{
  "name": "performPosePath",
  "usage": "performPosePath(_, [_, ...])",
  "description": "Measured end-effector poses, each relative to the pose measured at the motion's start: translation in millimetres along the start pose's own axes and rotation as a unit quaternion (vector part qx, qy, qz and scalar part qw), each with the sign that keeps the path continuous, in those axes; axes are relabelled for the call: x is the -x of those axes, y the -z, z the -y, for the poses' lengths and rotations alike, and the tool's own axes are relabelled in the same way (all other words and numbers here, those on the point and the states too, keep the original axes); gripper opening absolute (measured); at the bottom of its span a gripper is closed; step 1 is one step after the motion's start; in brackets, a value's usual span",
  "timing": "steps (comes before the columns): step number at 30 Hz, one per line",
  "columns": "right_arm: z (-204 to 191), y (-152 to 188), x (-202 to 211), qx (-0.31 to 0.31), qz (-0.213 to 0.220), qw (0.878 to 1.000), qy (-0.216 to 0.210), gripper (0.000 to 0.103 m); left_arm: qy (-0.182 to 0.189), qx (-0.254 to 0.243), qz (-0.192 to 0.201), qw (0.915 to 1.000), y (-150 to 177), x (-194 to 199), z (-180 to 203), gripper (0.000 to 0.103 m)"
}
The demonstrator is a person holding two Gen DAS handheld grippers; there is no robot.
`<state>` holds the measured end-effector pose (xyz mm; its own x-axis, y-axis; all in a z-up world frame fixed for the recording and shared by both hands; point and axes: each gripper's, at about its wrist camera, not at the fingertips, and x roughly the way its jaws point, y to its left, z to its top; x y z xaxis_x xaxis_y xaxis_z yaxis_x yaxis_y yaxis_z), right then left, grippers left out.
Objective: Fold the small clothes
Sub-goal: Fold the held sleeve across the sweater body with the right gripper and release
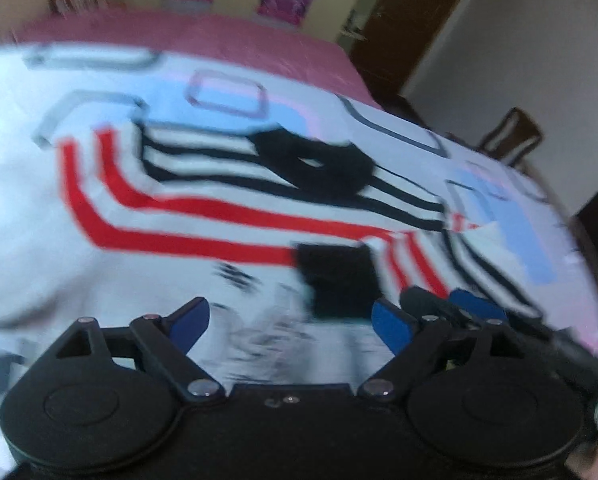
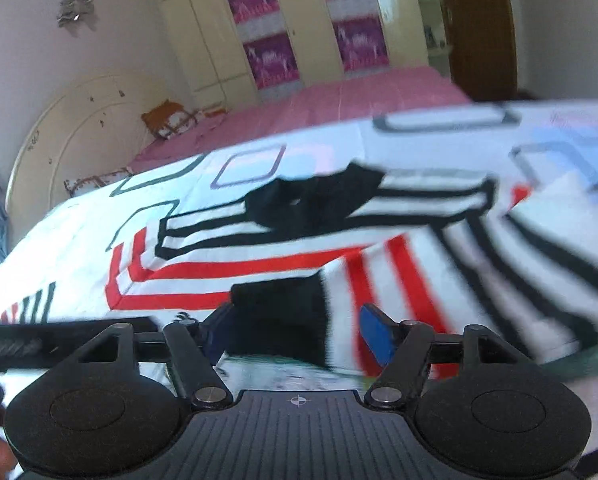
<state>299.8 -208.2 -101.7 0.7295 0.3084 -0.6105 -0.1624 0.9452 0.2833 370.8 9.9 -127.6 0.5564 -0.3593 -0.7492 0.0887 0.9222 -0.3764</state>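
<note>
A small white shirt with red and black stripes lies spread on a white patterned sheet. Its black collar is at the far side. A black sleeve cuff is folded in over the body, just ahead of my left gripper, which stands open over the shirt's hem. My right gripper is close beside it on the right. In the right wrist view the right gripper is open, and the cuff and striped sleeve lie loose between its blue pads. Both views are blurred.
The sheet covers the near part of a bed with a pink cover. A cream headboard and an orange pillow are at the bed's left end. A wardrobe, a brown door and a chair stand beyond.
</note>
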Motion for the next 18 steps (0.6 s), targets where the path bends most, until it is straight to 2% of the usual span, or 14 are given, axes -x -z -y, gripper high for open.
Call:
performPosePath(3, [21, 8, 28, 0.007, 0.013, 0.999, 0.04, 0.068, 0.017, 0.014, -0.019, 0.9996, 1, -23, 7, 0.079])
performPosePath(4, [28, 11, 36, 0.008, 0.015, 0.998, 0.055, 0.068, 0.014, 0.01, -0.022, 0.9996, 1, -30, 9, 0.072])
performPosePath(5, [37, 15, 43, 0.009, 0.015, 0.997, 0.07, 0.068, 0.013, 0.006, -0.024, 0.9996, 2, -37, 12, 0.061])
performPosePath(9, [73, 28, 58, -0.008, 0.01, 0.992, 0.127, 0.068, -0.005, -0.008, -0.007, 0.9999, 4, -51, 18, 0.041])
performPosePath(11, [89, 32, 57, -0.026, 0.006, 0.989, 0.146, 0.067, -0.007, -0.011, -0.004, 0.9999, 2, -53, 19, 0.017])
performPosePath(12, [96, 33, 56, -0.032, 0.003, 0.987, 0.155, 0.067, -0.011, -0.011, -0.002, 0.9999, 2, -55, 19, 0.011])
performPosePath(15, [111, 34, 49, -0.043, 0.002, 0.984, 0.174, 0.067, 0.002, 0.004, 0.001, 1.0, -5, -48, 14, 0.007])
performPosePath(18, [120, 31, 39, -0.056, 0.003, 0.983, 0.173, 0.065, 0.012, 0.005, 0.037, 0.9992, -15, -24, 13, 0.006])
